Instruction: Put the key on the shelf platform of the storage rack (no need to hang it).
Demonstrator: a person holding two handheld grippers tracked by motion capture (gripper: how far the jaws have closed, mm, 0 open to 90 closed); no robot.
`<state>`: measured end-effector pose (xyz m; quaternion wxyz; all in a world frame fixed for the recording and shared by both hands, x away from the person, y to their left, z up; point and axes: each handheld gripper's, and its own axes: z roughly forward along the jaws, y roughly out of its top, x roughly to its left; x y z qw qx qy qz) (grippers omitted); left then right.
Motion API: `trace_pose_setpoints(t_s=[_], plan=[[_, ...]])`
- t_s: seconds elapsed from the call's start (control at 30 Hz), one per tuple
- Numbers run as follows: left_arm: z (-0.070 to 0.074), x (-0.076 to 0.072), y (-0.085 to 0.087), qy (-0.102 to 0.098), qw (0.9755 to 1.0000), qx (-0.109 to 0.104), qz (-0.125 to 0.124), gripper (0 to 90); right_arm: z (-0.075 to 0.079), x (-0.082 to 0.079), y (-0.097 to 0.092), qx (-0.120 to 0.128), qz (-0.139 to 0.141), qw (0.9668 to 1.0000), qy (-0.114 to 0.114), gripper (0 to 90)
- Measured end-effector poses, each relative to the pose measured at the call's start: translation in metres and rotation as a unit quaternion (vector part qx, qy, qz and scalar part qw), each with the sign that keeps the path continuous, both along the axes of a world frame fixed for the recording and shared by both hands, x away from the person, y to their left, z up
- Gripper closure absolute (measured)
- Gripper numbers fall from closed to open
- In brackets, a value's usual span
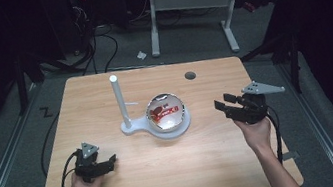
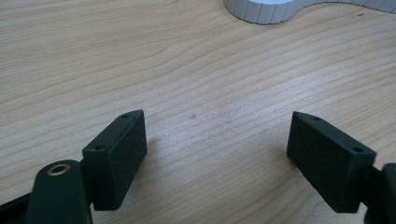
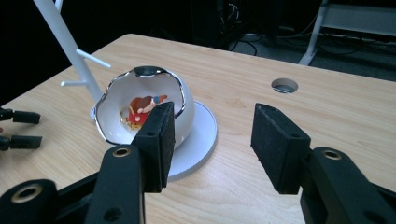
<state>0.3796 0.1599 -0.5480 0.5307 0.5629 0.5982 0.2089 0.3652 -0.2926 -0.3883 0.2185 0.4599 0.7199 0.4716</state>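
Ahead and to the left of the right gripper (image 1: 221,102), in the high view, a white bowl (image 1: 166,113) with a jagged rim and a red picture inside sits on the round plate of a white stand (image 1: 132,127) whose post (image 1: 119,101) rises just behind it. That gripper hovers over the wooden table (image 1: 215,156), its jaws apart with nothing between them. The left gripper (image 1: 109,161) lies low near the table's front edge, well apart from the bowl.

Between the left gripper's (image 2: 217,154) widely spread jaws, its own view has bare wood, the stand's edge (image 2: 261,11) far ahead.

Past the right gripper's (image 3: 212,135) half-open jaws, its view puts the bowl (image 3: 140,107) ahead and left. To take it well, I judge the hand should swing left, straddle the near rim squarely and close gently, since the shell looks brittle.
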Motion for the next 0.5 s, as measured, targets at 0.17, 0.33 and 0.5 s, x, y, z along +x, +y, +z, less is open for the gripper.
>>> trace_pose_setpoints(t_s=[0.17, 0.33, 0.5], plan=[[0.000, 0.000, 0.000, 0.000, 1.0000, 0.001, 0.000, 20.4, -0.002, -0.007, -0.007, 0.005, -0.005, 1.0000, 0.000, 49.8], [0.000, 0.000, 0.000, 0.000, 1.0000, 0.001, 0.000, 20.4, -0.004, -0.015, -0.011, 0.008, -0.006, 1.0000, 0.001, 49.9], [0.000, 0.000, 0.000, 0.000, 1.0000, 0.001, 0.000, 20.4, -0.006, -0.021, -0.015, 0.013, -0.008, 0.9999, 0.001, 49.8]])
